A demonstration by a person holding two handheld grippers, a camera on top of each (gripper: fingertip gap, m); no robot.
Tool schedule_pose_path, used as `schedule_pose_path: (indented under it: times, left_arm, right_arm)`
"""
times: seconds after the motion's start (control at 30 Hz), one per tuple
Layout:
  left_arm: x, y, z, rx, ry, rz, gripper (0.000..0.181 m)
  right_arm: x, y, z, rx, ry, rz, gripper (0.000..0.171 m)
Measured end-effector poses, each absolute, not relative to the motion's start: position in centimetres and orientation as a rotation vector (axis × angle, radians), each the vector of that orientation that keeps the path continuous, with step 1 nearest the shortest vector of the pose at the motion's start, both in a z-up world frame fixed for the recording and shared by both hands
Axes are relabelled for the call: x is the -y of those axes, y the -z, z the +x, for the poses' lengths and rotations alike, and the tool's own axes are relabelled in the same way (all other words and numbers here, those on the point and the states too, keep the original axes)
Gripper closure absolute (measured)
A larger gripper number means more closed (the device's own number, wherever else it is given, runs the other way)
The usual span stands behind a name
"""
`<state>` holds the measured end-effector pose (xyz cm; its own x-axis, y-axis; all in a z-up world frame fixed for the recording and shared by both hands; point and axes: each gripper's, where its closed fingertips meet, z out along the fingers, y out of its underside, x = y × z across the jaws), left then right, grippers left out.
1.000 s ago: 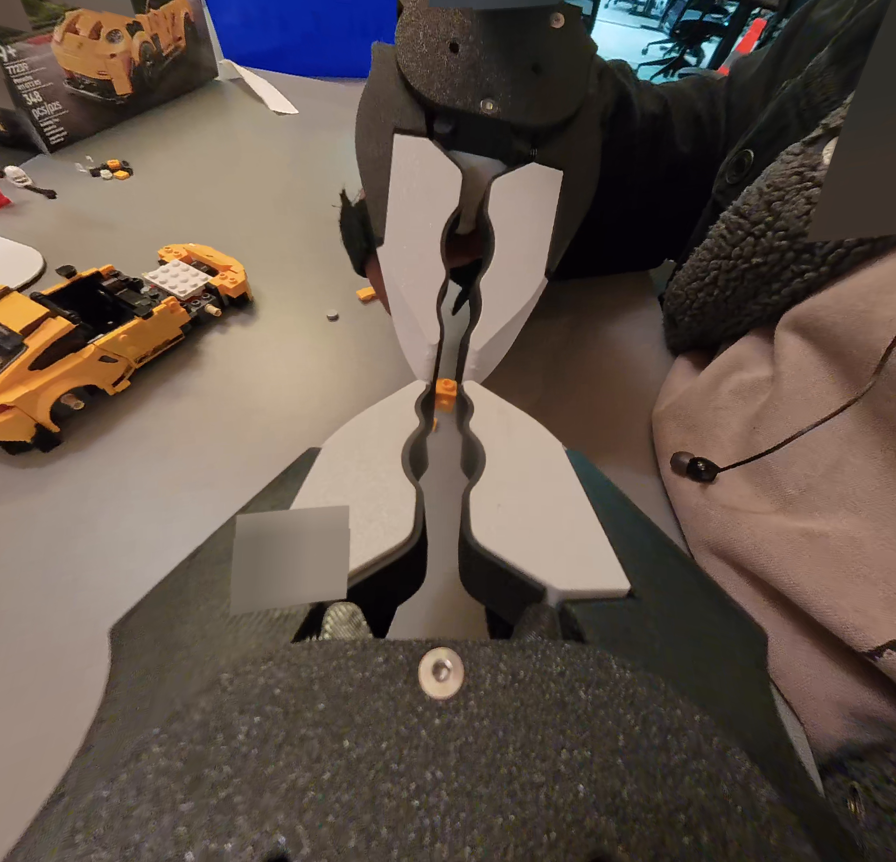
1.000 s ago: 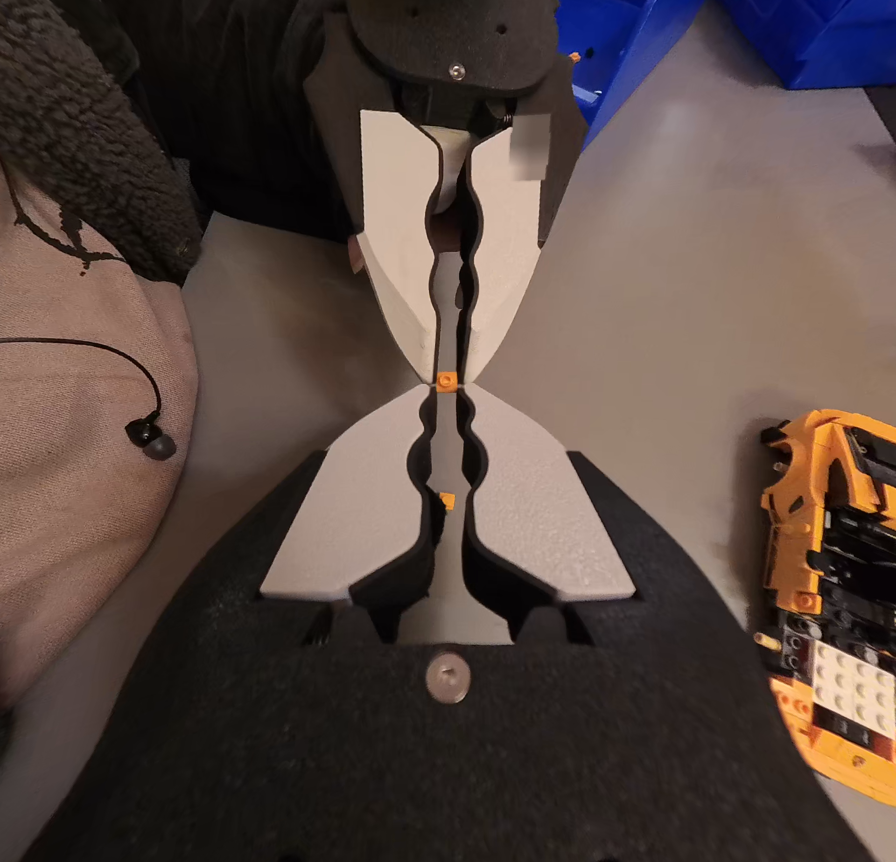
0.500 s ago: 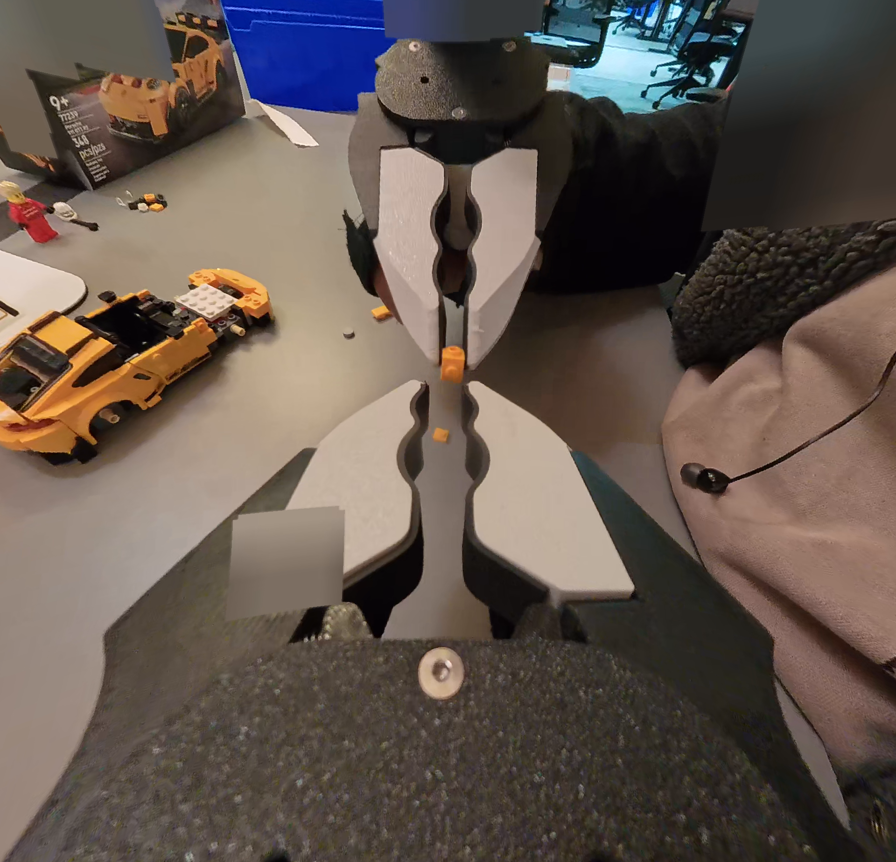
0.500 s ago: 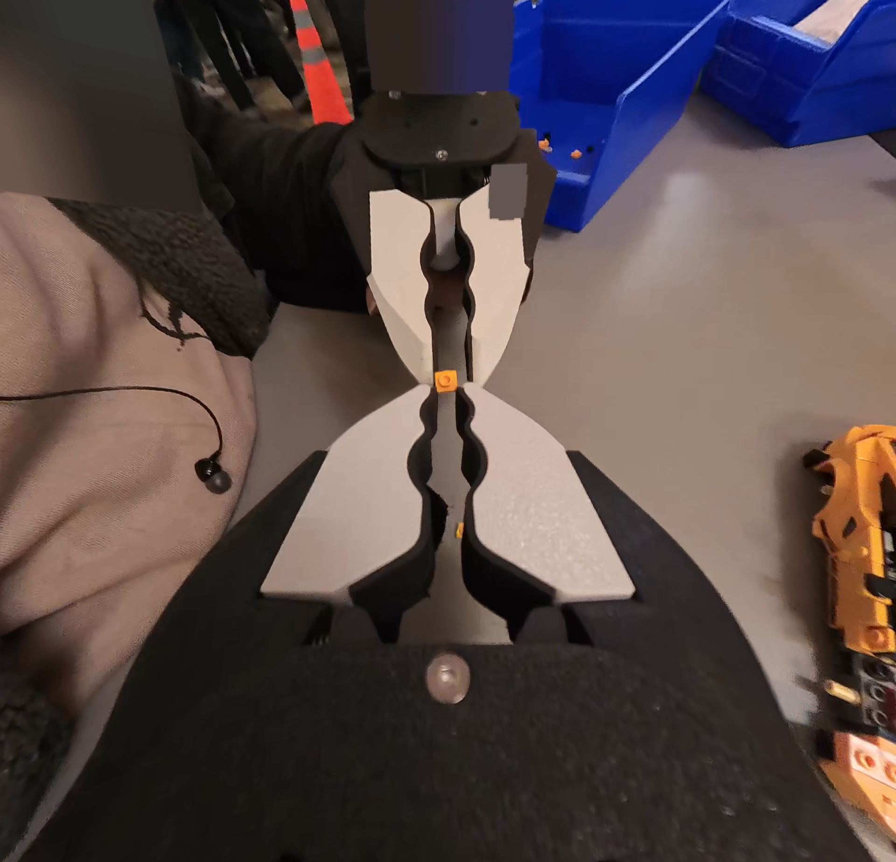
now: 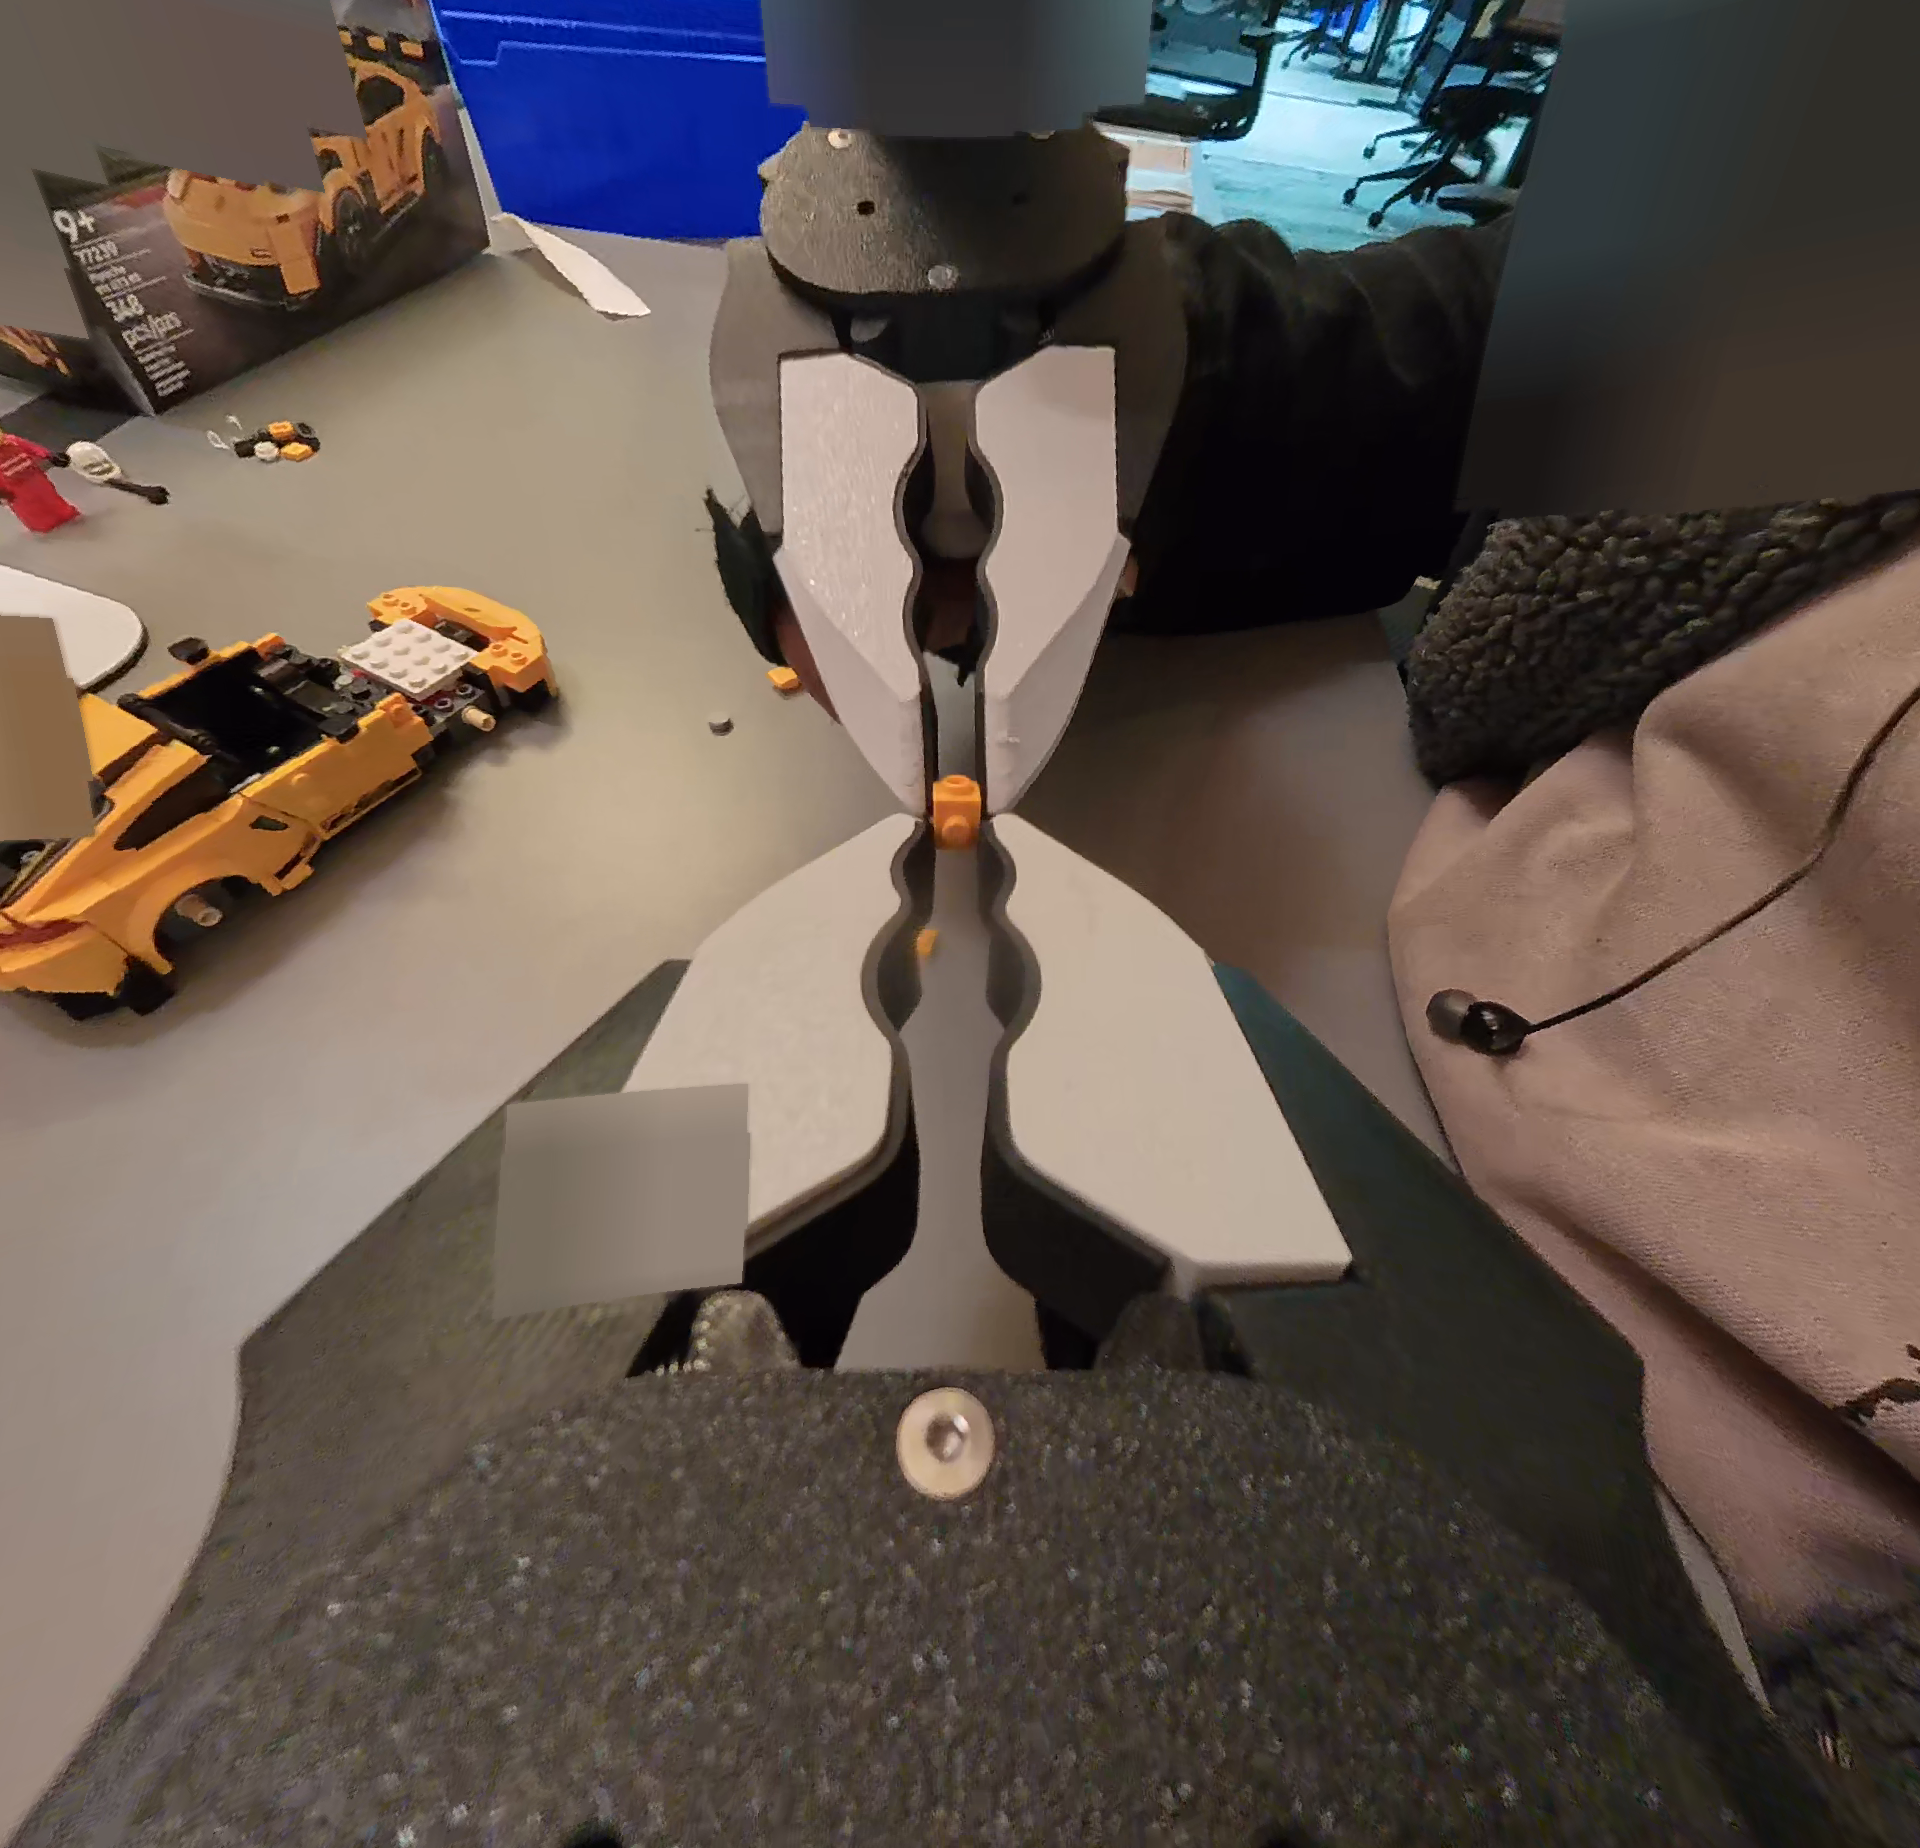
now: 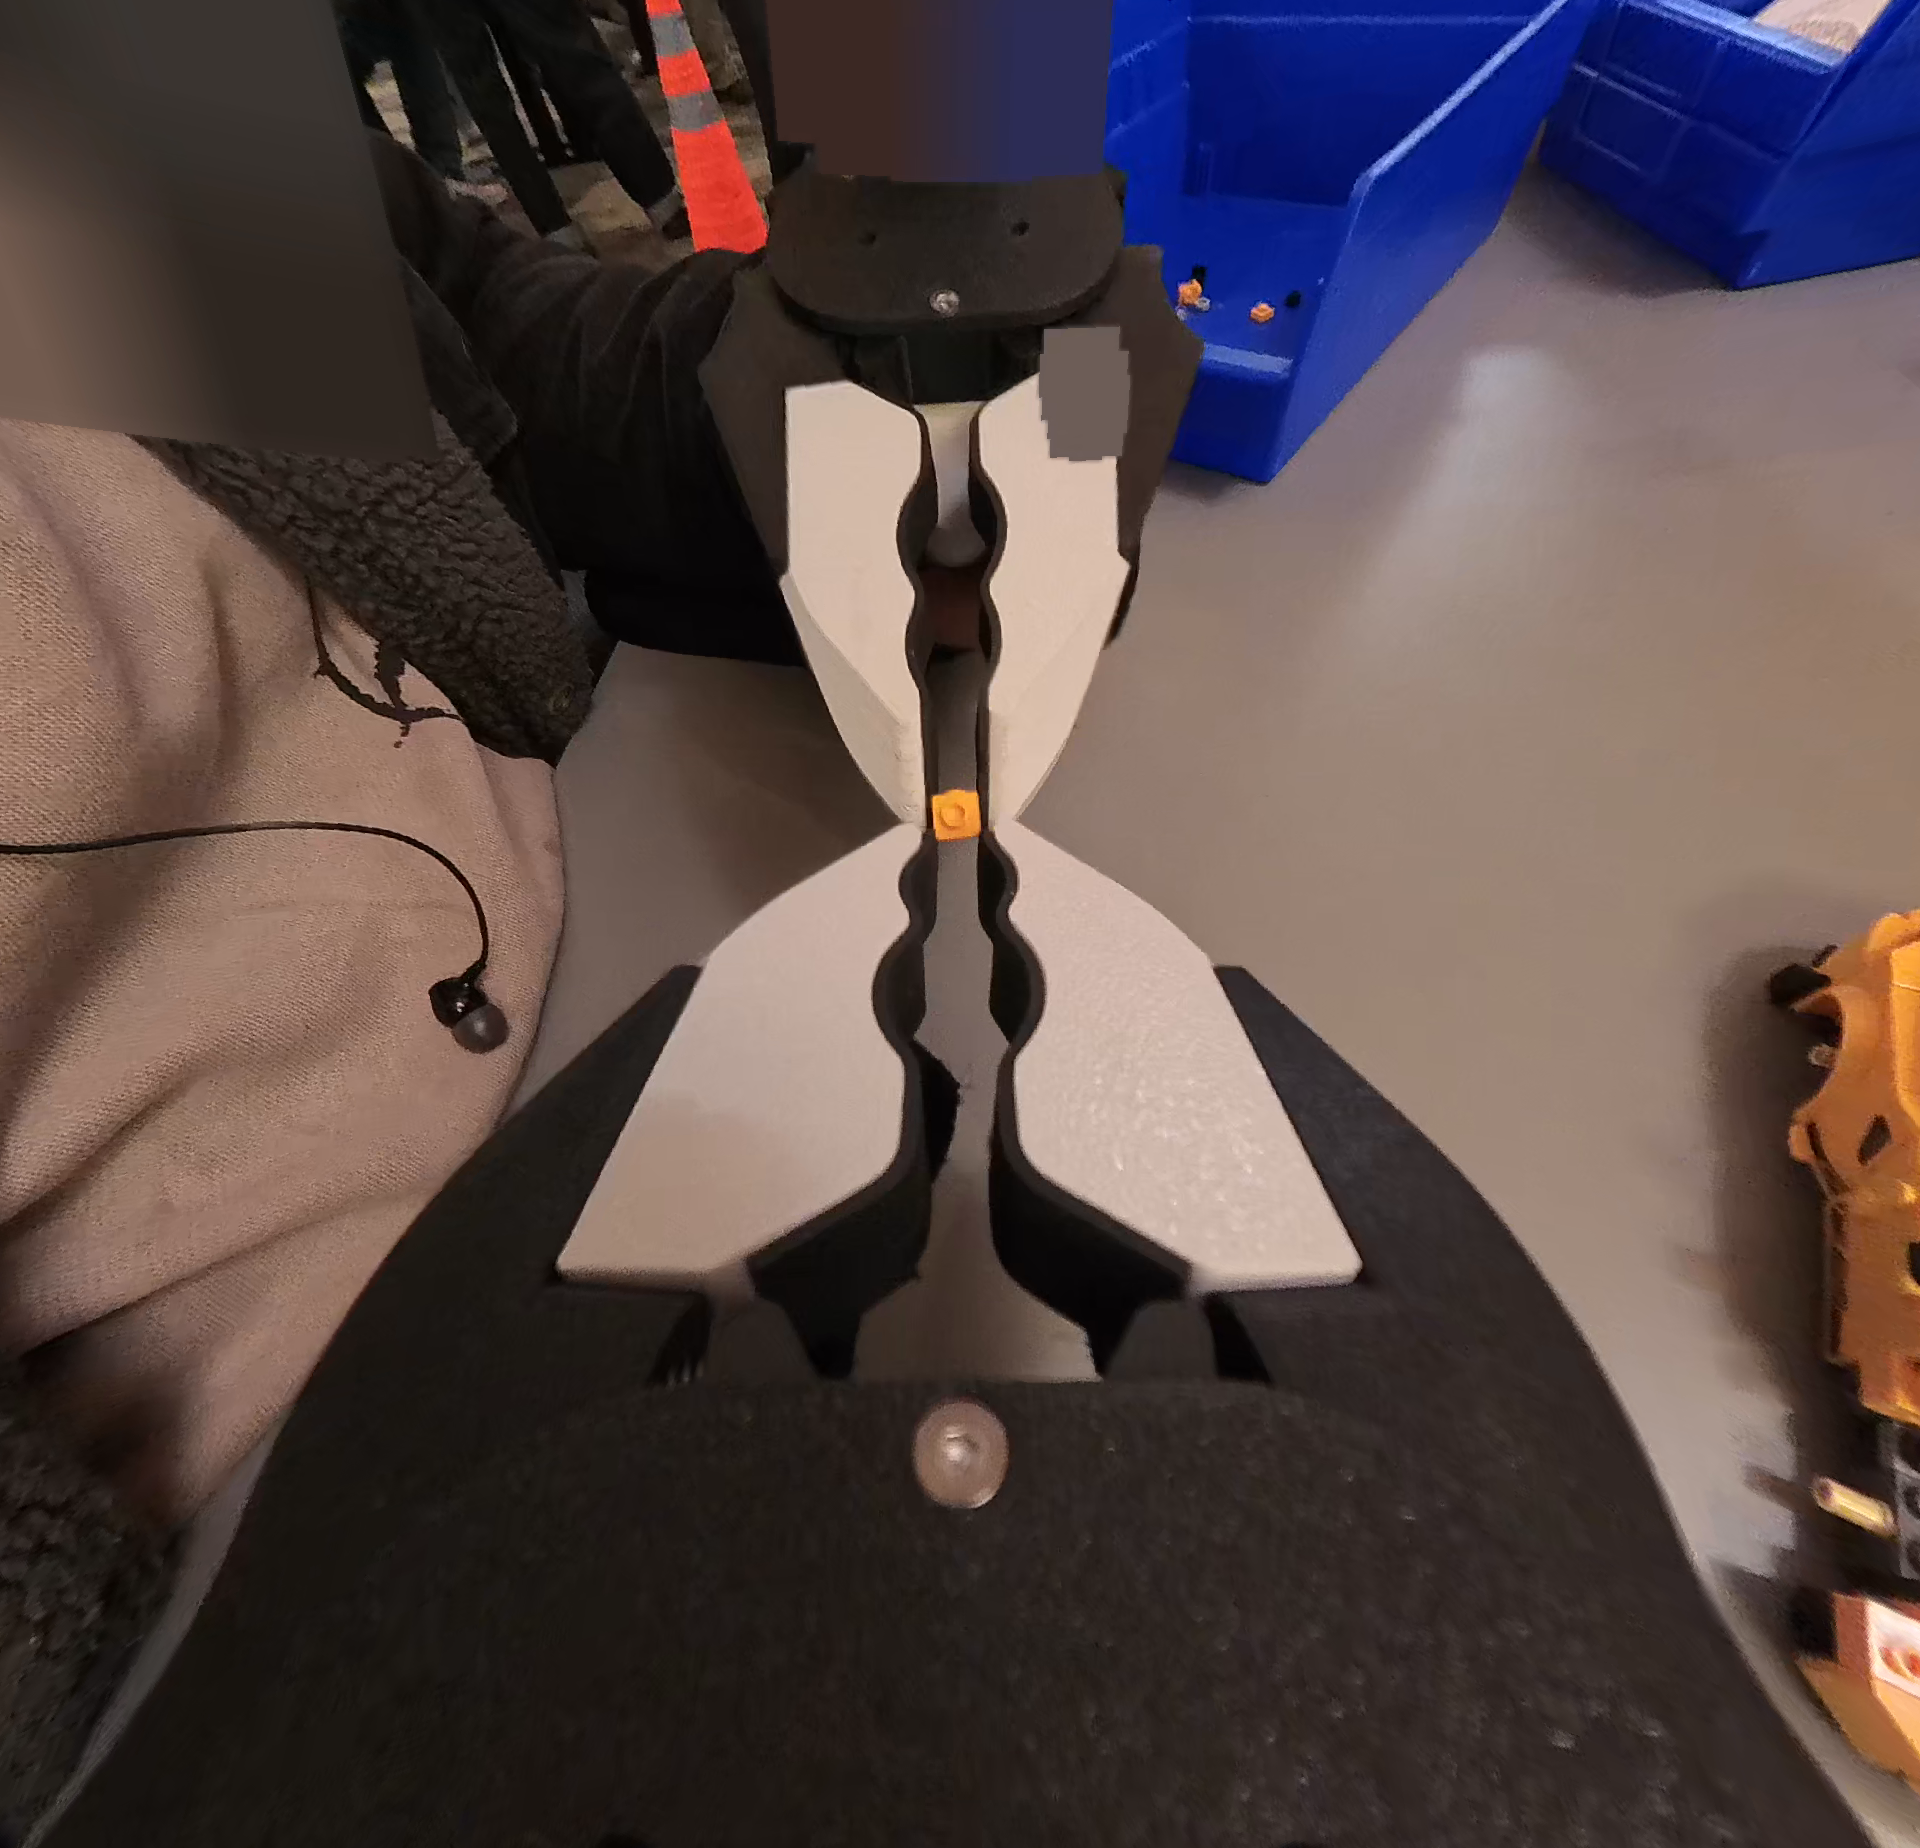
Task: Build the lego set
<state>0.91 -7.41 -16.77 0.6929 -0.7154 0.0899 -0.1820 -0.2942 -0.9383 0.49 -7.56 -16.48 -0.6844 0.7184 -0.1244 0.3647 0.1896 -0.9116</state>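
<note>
Above a smooth grey table [image 5: 520,1123], two grippers meet tip to tip: the right gripper [image 5: 954,799] pinches a tiny orange studded brick [image 5: 955,809], while the left gripper [image 5: 954,848], narrowly parted, touches it.

An office-like workspace: rolling office chairs [image 5: 1434,125] stand behind the grey surface [image 5: 520,510], with blue storage bins [image 6: 1340,188] and an orange traffic cone [image 6: 696,125].

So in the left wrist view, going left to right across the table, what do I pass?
Red minifigure → yellow lego car → small dark round piece → orange brick pinched where the two hand-held grippers meet → black earbud on the beige garment.
</note>
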Motion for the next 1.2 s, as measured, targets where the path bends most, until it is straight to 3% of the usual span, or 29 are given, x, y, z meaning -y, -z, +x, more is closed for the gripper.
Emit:
schedule_pose_path:
  times: [0.23, 0.6, 0.8, 0.97, 1.2]
  left_arm:
    - [7.0, 19.6, -0.3, -0.722, 0.500, -2.003, 0.173]
    - [7.4, 21.6, 0.2, -0.786, 0.478, -2.098, 0.173]
    - [7.5, 21.6, 0.3, -0.785, 0.499, -2.095, 0.173]
    - [7.6, 20.5, 0.9, -0.771, 0.567, -2.033, 0.174]
    - [7.8, 19.8, 1.4, -0.782, 0.600, -1.987, 0.173]
  right_arm:
    - [5.1, 21.5, 2.3, 2.425, -1.019, -1.163, 0.152]
    - [5.2, 25.0, 2.5, 2.540, -0.768, -1.271, 0.159]
    - [5.2, 24.4, 2.1, 2.504, -0.819, -1.229, 0.164]
    - [7.0, 17.4, 0.8, 2.242, -1.269, -1.051, 0.164]
    - [7.9, 18.3, 1.1, 2.294, -1.297, -1.037, 0.164]
